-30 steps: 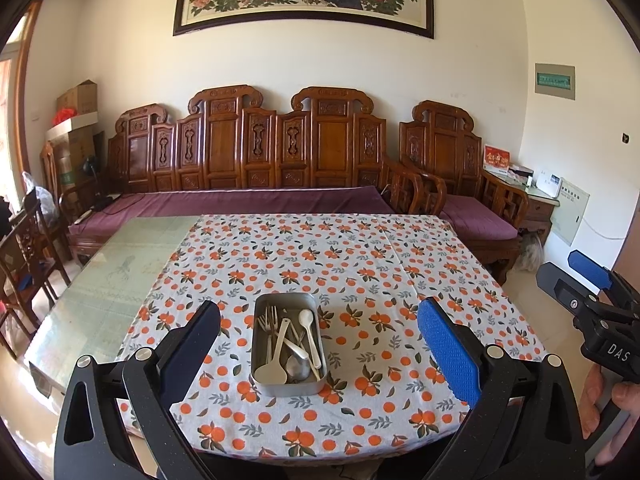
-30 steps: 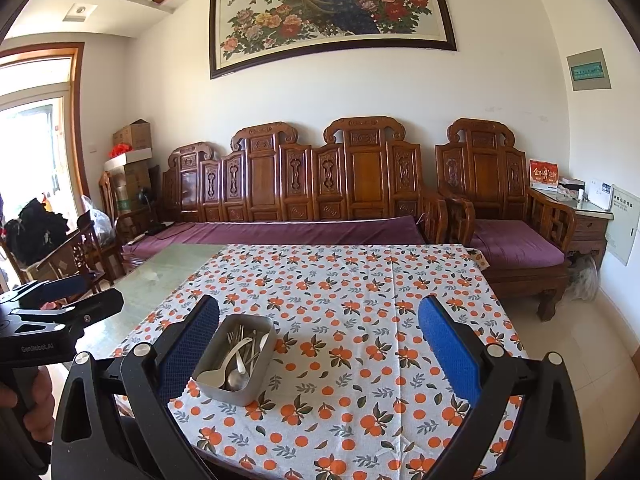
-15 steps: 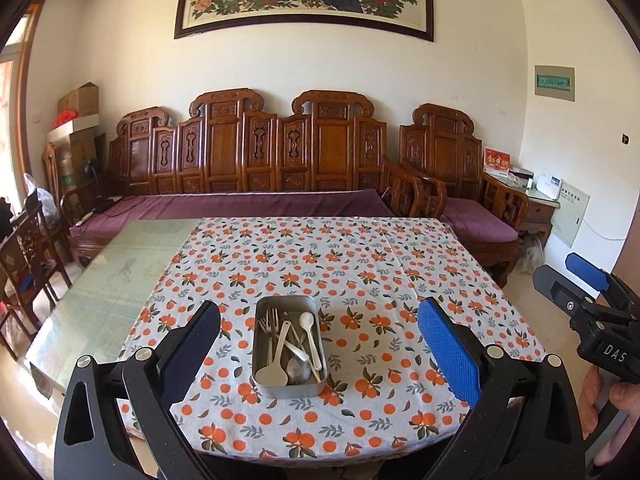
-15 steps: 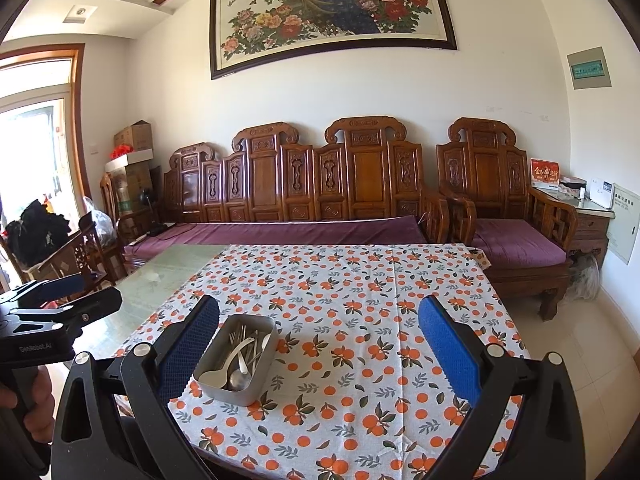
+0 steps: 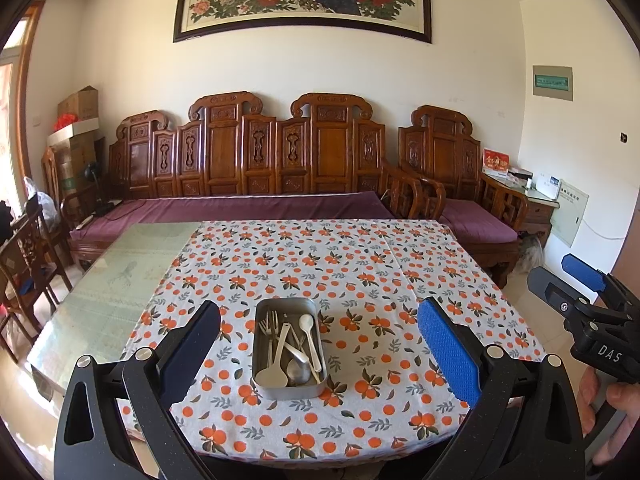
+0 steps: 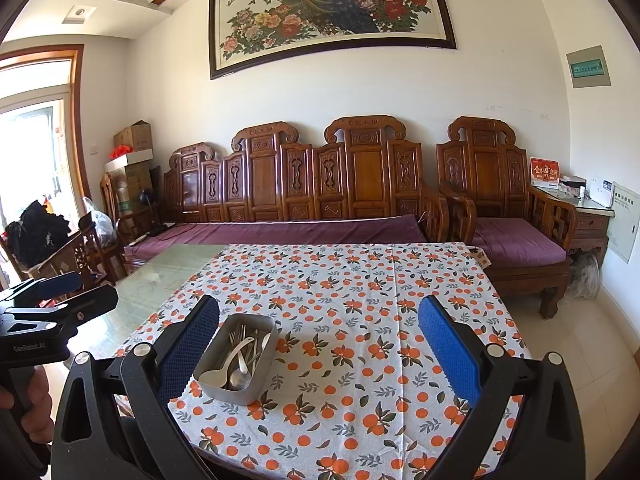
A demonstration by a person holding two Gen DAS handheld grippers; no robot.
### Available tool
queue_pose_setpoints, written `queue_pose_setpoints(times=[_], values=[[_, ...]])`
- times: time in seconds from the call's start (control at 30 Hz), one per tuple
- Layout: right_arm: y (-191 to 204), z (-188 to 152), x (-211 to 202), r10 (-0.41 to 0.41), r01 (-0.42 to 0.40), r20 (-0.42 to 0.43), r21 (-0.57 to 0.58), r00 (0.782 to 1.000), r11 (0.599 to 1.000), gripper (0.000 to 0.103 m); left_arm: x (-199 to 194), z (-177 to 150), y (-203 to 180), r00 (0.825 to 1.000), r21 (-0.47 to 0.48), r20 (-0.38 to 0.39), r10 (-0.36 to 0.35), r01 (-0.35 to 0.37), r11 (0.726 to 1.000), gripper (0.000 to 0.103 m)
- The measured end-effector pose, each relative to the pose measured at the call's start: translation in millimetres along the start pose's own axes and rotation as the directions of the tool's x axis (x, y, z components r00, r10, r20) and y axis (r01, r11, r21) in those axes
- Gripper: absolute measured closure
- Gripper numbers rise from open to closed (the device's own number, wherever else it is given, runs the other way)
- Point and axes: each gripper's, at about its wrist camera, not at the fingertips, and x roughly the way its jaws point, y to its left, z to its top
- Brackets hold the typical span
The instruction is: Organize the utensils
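Note:
A grey metal tray (image 5: 260, 382) sits near the front of the table and holds several utensils: forks (image 5: 267, 328), a white spoon (image 5: 307, 322), a white ladle spoon (image 5: 273, 376) and a metal spoon (image 5: 298, 370). The tray also shows in the right wrist view (image 6: 256, 384). My left gripper (image 5: 320, 344) is open and empty, held above and in front of the tray. My right gripper (image 6: 320, 340) is open and empty, to the right of the tray. The right gripper also shows at the right edge of the left wrist view (image 5: 580, 292); the left one shows at the left edge of the right wrist view (image 6: 60, 292).
The table wears an orange-patterned cloth (image 5: 360, 264); its left part is bare glass (image 5: 112, 280). A carved wooden sofa with purple cushions (image 5: 240, 208) stands behind it. A wooden chair (image 5: 24, 264) stands at the left. A side cabinet (image 6: 592, 220) is at the right.
The left wrist view has drifted slightly, so the tray sits a little lower and nearer. Both grippers stay open and nothing on the table has moved.

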Motion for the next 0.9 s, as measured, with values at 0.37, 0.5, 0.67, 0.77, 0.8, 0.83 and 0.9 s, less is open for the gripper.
queue_pose_setpoints(times=[0.37, 0.5, 0.67, 0.77, 0.8, 0.83, 0.9], values=[[1.5, -0.1, 0.6, 0.0, 0.0, 0.001, 0.001, 1.0, 1.0, 0.003, -0.6, 1.4, 0.6, 1.0, -0.002, 0.0, 0.002, -0.002, 1.0, 0.008], [2.4, 0.4, 0.6, 0.001, -0.001, 0.001, 0.0, 1.0, 1.0, 0.003, -0.6, 1.0, 0.8, 1.0, -0.002, 0.0, 0.002, -0.002, 1.0, 0.008], [1.8, 0.2, 0.3, 0.0, 0.0, 0.0, 0.001, 1.0, 1.0, 0.003, -0.5, 1.0, 1.0, 1.0, -0.001, 0.0, 0.002, -0.002, 1.0, 0.008], [1.7, 0.0, 0.2, 0.001, -0.001, 0.001, 0.001, 1.0, 1.0, 0.003, -0.6, 1.4, 1.1, 1.0, -0.002, 0.0, 0.0, 0.0, 1.0, 0.008], [2.2, -0.2, 0.4, 0.001, -0.001, 0.0, 0.002, 1.0, 1.0, 0.003, -0.6, 0.7, 1.0, 1.0, -0.001, 0.0, 0.002, -0.002, 1.0, 0.008], [1.7, -0.1, 0.2, 0.002, -0.002, 0.001, 0.001, 1.0, 1.0, 0.003, -0.3, 1.3, 0.9, 1.0, 0.0, -0.001, 0.002, -0.002, 1.0, 0.008], [1.7, -0.2, 0.2, 0.001, -0.001, 0.001, 0.001, 1.0, 1.0, 0.003, -0.8, 0.7, 1.0, 1.0, -0.003, 0.001, 0.001, -0.001, 1.0, 0.008]])
